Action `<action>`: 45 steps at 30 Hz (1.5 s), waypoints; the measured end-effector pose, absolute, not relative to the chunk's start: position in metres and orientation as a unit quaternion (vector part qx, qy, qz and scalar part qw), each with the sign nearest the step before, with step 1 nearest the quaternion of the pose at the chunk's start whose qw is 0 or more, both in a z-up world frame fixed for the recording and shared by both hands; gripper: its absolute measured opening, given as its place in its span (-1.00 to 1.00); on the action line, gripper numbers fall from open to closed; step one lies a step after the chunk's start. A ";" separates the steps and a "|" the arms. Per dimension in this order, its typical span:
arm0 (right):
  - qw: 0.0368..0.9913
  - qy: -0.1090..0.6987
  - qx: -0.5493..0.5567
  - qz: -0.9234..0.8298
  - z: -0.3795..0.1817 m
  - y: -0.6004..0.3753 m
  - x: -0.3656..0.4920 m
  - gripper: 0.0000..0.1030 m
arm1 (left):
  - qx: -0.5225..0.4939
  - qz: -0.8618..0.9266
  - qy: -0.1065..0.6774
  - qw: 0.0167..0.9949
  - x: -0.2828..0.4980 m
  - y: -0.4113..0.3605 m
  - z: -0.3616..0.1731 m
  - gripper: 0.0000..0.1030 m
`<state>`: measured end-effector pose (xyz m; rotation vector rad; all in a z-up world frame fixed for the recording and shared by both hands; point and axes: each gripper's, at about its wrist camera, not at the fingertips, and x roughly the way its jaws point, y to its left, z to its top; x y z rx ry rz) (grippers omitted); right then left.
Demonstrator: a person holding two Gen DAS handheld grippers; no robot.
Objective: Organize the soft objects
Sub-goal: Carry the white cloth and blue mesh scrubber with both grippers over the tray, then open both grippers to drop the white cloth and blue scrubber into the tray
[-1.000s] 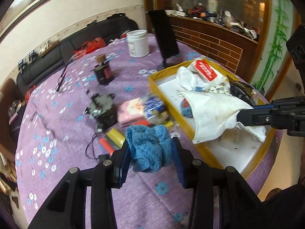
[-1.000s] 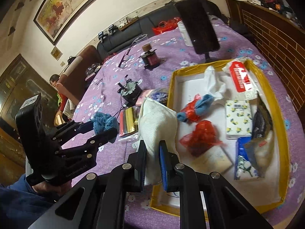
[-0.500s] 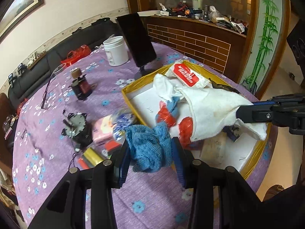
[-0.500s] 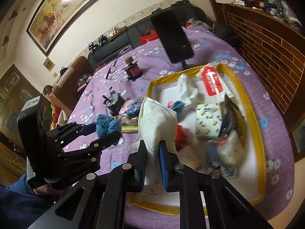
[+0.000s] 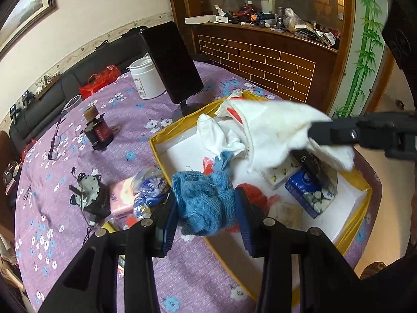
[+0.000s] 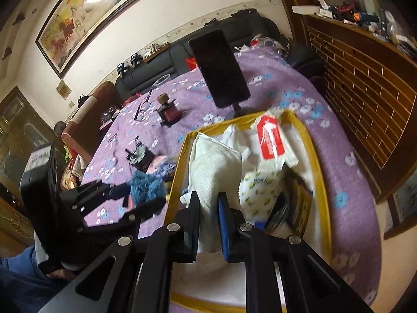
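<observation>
Left gripper (image 5: 206, 203) clamps the crumpled blue knitted cloth (image 5: 203, 200) at lower centre; the yellow-rimmed white tray (image 5: 365, 182) lies immediately right, its near edge beneath.

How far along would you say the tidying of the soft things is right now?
Done: tissue packs and red bags lie in the yellow box. In hand: left gripper holds the blue cloth, right gripper the white towel. Left: pink pack on the table.

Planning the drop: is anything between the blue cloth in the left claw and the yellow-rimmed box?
Nothing blocks the path. The blue cloth hangs at the yellow-rimmed box edge; red bags and tissue packs already crowd the floor below.
</observation>
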<state>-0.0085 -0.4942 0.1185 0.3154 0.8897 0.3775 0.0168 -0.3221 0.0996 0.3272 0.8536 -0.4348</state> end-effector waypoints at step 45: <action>0.856 0.480 0.133 0.139 0.060 -0.506 0.095 -0.68 | 0.179 -0.221 0.434 0.855 0.057 -0.377 0.054 -0.20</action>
